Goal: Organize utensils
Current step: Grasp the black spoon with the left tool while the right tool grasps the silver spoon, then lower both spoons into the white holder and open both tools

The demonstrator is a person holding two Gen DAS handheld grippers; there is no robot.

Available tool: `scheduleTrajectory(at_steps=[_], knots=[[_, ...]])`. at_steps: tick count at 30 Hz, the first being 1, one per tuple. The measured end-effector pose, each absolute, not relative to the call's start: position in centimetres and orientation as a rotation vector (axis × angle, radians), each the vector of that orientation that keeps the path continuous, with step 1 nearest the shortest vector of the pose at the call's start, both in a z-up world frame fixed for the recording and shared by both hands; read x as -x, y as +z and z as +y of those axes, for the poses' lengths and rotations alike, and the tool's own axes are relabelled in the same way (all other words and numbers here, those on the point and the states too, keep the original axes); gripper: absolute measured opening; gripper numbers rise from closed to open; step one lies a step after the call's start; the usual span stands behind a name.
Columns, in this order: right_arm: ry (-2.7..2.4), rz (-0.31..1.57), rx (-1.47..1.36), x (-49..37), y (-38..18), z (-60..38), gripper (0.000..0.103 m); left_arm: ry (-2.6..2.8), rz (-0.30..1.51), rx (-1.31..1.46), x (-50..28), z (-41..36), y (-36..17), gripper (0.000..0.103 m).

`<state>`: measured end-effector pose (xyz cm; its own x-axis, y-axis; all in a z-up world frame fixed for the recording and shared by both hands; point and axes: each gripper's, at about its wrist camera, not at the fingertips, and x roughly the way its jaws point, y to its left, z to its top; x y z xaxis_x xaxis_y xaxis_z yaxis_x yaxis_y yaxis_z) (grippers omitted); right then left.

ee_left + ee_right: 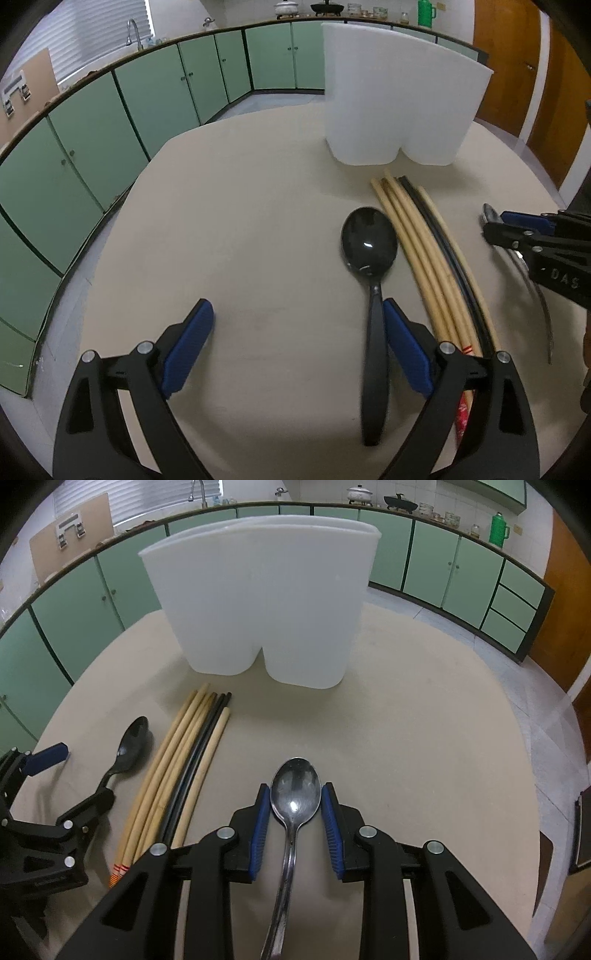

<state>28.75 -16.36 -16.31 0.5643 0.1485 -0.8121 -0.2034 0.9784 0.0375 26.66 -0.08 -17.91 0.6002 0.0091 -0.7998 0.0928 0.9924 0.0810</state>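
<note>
A white two-compartment utensil holder [399, 96] [266, 602] stands upright at the far side of the beige round table [240, 221]. A black plastic spoon [371, 266] [129, 746] lies on the table, its handle just inside the right finger of my left gripper [297, 325], which is open. Several chopsticks [424, 258] [181, 768], wooden and black, lie bundled beside it. A metal spoon [293, 812] lies on the table with its bowl between the fingers of my right gripper [293, 805], which is open around it without clamping. The right gripper also shows in the left wrist view [517, 232].
Green kitchen cabinets [147, 103] curve around behind the table, with a sink tap, pots and a green flask [498, 524] on the counter. A wooden door [517, 66] is at the right. The table edge [517, 738] drops off to a tiled floor.
</note>
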Motion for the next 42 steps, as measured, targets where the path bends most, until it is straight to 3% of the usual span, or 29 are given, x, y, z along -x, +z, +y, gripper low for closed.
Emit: scheduleTrajectory(at_steps=[20, 21, 22, 23, 26, 27, 31, 42], knots=[[0.219, 0.979, 0.049, -31.2, -16.5, -16.9, 0.035, -0.080, 0.944, -0.154, -31.6, -2.6, -17.6, 0.088], [0.220, 0.982, 0.046, -31.3, -16.5, -17.0, 0.035, -0.087, 0.944, -0.145, -31.6, -2.6, -17.6, 0.086], [0.220, 0.984, 0.044, -31.4, -16.5, -17.0, 0.034, -0.103, 0.943, -0.132, -31.5, -2.3, -17.5, 0.079], [0.221, 0.984, 0.042, -31.5, -16.5, -17.0, 0.028, -0.121, 0.943, -0.117, -31.9, -1.8, -17.4, 0.073], [0.225, 0.981, 0.026, -31.5, -16.6, -17.3, 0.028, -0.183, 0.937, -0.070, -31.8, -1.6, -17.1, 0.039], [0.225, 0.975, 0.021, -31.4, -16.5, -17.4, 0.028, -0.198, 0.937, -0.061, -31.8, -1.7, -17.0, 0.034], [0.238, 0.893, 0.010, -30.0, -15.8, -18.2, 0.028, -0.254, 0.906, -0.013, -31.3, -1.6, -16.2, 0.034], [0.311, 0.582, -0.061, -25.1, -10.2, -20.0, 0.028, -0.268, 0.564, 0.053, -25.2, -1.1, -10.6, 0.034]])
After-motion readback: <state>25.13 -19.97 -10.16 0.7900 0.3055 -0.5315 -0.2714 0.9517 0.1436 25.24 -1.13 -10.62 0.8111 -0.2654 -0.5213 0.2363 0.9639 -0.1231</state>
